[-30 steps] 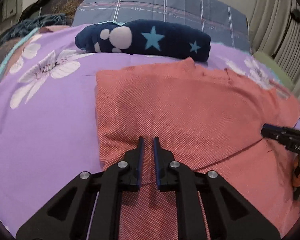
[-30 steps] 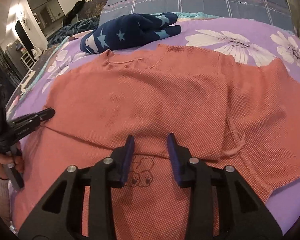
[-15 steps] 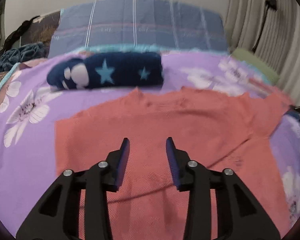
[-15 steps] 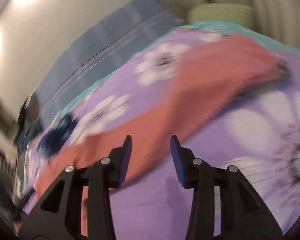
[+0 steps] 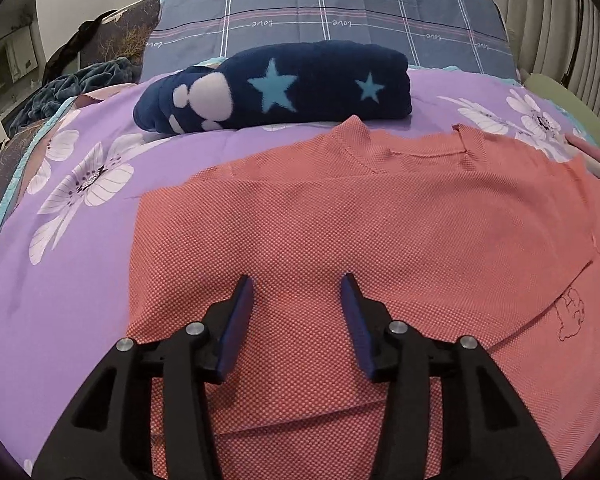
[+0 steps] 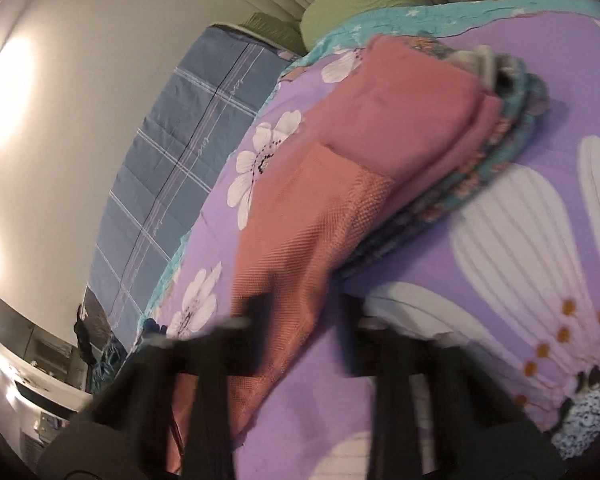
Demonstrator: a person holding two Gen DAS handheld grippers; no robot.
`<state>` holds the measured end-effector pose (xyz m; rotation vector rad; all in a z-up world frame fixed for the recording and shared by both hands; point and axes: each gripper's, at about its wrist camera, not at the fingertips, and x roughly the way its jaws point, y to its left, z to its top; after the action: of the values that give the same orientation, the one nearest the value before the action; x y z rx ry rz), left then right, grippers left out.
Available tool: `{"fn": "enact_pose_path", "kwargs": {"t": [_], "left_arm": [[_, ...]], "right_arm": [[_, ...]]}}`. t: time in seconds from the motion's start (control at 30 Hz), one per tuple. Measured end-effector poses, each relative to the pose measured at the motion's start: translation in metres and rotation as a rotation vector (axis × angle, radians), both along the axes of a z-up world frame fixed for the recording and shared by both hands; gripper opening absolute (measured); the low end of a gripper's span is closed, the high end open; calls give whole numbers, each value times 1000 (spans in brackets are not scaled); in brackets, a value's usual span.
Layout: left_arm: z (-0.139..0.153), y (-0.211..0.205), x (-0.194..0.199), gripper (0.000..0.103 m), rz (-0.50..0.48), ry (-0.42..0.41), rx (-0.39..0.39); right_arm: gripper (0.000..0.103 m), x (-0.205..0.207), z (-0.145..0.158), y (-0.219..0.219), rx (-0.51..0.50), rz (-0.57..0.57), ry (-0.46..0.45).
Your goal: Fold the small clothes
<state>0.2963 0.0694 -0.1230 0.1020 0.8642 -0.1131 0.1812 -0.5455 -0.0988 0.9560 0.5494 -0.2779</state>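
right gripper (image 6: 304,312) motion-blurred, perhaps closing on salmon shirt (image 6: 296,240) sleeve

The shirt (image 5: 380,216) is coral red with a fine dotted weave and a small dark outline drawing (image 5: 571,314) near its hem; the bedspread (image 5: 60,248) is lilac, printed with large white flowers, and edged in turquoise. The folded fleece (image 5: 276,86) is navy with light blue stars and a white paw print, and the pillow (image 5: 332,12) is slate blue with a white and pink check. The folded stack (image 6: 400,120) shows a plain dusty pink top layer over teal floral layers, and the cushion (image 6: 364,4) is olive green.
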Motion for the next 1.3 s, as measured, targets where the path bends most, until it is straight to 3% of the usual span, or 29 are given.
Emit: {"fn": "enact_pose_path", "kwargs": {"t": [0.07, 0.2, 0.33, 0.47, 0.57, 0.7, 0.83, 0.97, 1.07, 1.17, 1.23, 1.3], "left_arm": [[0, 1, -2, 49, -2, 1, -7], [-1, 1, -1, 51, -7, 2, -9], [-1, -1, -2, 52, -11, 0, -2], [-1, 2, -2, 53, -13, 0, -24], [-1, 5, -2, 54, -16, 2, -48], [-1, 8, -2, 55, -24, 7, -84], [1, 11, -2, 58, -40, 11, -122], [10, 9, -6, 58, -84, 4, -207], [16, 2, -11, 58, -116, -6, -263], [27, -19, -21, 58, -194, -36, -284], [36, -38, -34, 58, -287, -53, -272], [41, -59, -46, 58, -367, -70, -223]], "right_arm": [[3, -2, 9, 5, -20, -20, -8], [3, -2, 44, 36, -91, 30, -108], [3, 24, 82, 108, -161, 214, -206], [3, 54, 102, 224, -268, 505, -276], [3, 67, 82, 330, -340, 784, -259], [3, 69, 22, 409, -434, 995, -92], [7, 61, -22, 416, -397, 1066, 51], [26, 51, -14, 395, -368, 1061, 34], [29, 43, 0, 378, -361, 1008, 7], [30, 48, 2, 349, -280, 915, 19], [32, 49, 3, 334, -269, 853, 8], [32, 46, 9, 321, -321, 779, -7]]}}
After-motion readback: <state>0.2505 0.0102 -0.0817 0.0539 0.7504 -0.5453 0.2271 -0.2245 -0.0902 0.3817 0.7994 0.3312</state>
